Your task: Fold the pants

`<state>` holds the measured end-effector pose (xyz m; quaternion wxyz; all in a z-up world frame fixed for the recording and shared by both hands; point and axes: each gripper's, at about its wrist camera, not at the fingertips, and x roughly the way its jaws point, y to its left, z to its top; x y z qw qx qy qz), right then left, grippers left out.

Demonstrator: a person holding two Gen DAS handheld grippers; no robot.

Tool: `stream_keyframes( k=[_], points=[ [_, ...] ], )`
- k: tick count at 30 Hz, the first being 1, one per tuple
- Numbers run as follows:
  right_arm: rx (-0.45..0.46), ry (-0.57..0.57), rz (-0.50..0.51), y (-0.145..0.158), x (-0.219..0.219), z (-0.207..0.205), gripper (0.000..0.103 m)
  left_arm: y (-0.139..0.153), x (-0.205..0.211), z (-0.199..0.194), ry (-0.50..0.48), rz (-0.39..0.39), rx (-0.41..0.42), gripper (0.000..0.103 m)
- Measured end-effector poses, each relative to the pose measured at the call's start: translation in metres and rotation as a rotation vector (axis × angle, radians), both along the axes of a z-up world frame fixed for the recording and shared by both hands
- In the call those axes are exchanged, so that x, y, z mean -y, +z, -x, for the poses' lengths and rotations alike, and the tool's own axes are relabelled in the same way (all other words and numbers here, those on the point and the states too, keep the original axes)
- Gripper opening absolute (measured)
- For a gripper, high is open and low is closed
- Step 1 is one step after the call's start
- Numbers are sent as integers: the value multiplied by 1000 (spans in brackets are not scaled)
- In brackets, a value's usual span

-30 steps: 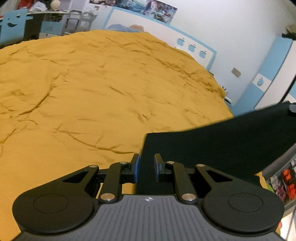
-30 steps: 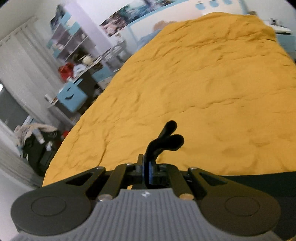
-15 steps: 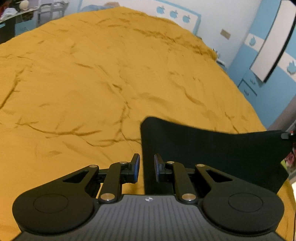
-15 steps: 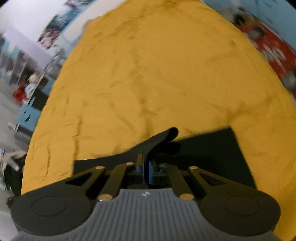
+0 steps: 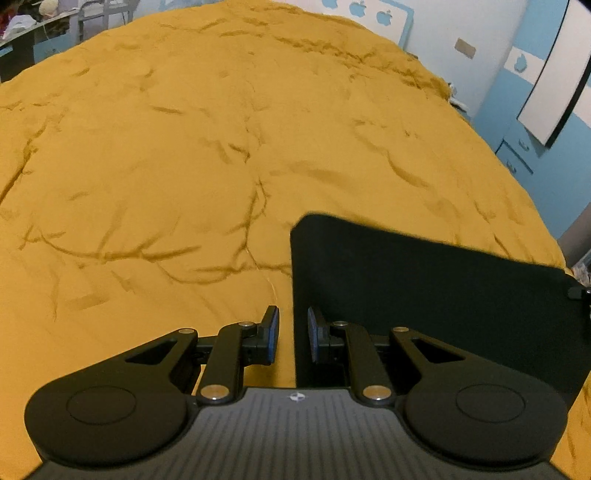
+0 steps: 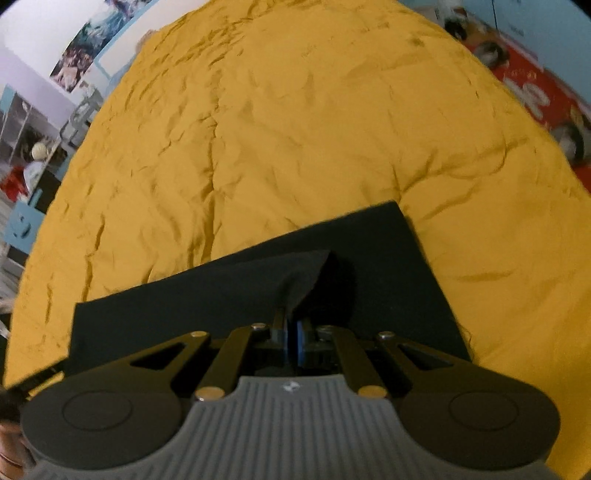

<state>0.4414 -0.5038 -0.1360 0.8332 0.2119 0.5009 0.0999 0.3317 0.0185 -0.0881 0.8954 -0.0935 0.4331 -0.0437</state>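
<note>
Pinching a raised fold of the black pants, the right claw is clamped; the left claw seemingly straddles their edge, parted, above the mustard bedspread.

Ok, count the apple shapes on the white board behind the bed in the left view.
3: apple shapes in a row on the white board beyond the yellow bedspread, top centre; more may be cut off.

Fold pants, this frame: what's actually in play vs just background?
In play:
black pants
right tongs, shut on the pants
left tongs, straddling the pants' edge
yellow bedspread

Background:
shelves
posters
blue cabinet
</note>
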Motion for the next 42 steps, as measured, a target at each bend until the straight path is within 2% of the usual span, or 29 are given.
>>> stream_keyframes(
  k=[3, 6, 8, 10, 12, 13, 16, 21, 28, 32, 38, 40, 41, 42],
  points=[
    [106, 68, 26, 38, -14, 3, 0, 8, -4, -4, 6, 2, 22, 17],
    [208, 144, -22, 91, -17, 6, 0, 14, -6, -11, 18, 3, 36, 17],
    [227, 168, -15, 111, -14, 4, 0, 15, -7, -14, 25, 9, 41, 17],
    [152, 139, 56, 93, -5, -7, 0, 12, -6, -16, 25, 16, 36, 17],
    [33, 79, 194, 49, 1, -15, 0, 10, -4, -16, 19, 12, 27, 17],
    [-5, 78, 227, 27, 2, -16, 0, 9, -3, -16, 14, 8, 23, 17],
    [6, 57, 212, 0, 6, -11, 0, 7, -2, -16, 2, -5, 12, 17],
    [30, 66, 229, 2, 2, -9, 0, 6, -1, -17, 5, -4, 13, 17],
    [94, 101, 239, 42, 4, -14, 0, 4, -1, -19, 7, -10, 18, 17],
    [46, 76, 296, 23, 6, -24, 0, 3, 2, -22, -2, -10, 17, 17],
    [7, 18, 230, -13, 17, -25, 0, 1, 2, -32, -17, 4, 26, 17],
    [12, -6, 240, -13, 22, -23, 5, 3, 1, -35, -11, 0, 39, 17],
    [16, -23, 277, -10, 24, -21, 11, 5, 1, -37, -11, -3, 46, 17],
    [23, -34, 319, -6, 26, -20, 12, 7, 1, -40, -12, -3, 48, 17]
  ],
)
